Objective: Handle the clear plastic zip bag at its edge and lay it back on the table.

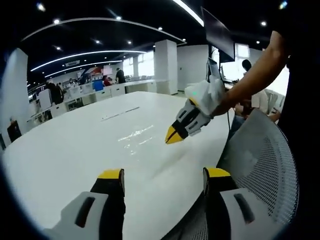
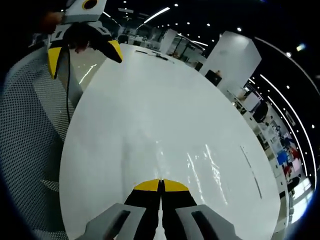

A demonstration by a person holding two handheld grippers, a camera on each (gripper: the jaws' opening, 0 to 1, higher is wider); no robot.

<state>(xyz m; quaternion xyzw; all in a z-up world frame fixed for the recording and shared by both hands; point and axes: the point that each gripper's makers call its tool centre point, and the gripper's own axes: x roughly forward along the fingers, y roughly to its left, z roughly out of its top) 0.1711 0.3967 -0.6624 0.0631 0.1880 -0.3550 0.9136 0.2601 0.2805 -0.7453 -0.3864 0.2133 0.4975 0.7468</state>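
**One clear bag lay flat on the white table**

Here, the bag (image 1: 136, 137) lay flat near the middle of the table (image 1: 60, 155), just past the right gripper (image 1: 172, 136). It was hard to see, mostly shine. It looked light, thin, floppy and slippery, so a pinch at its edge seemed best. The right gripper's jaws were pressed together, and I could not tell if they pinched the edge. The left gripper (image 1: 162, 181) had its jaws wide apart, holding nothing. I counted one bag, two grippers, one mesh chair (image 1: 265, 165).
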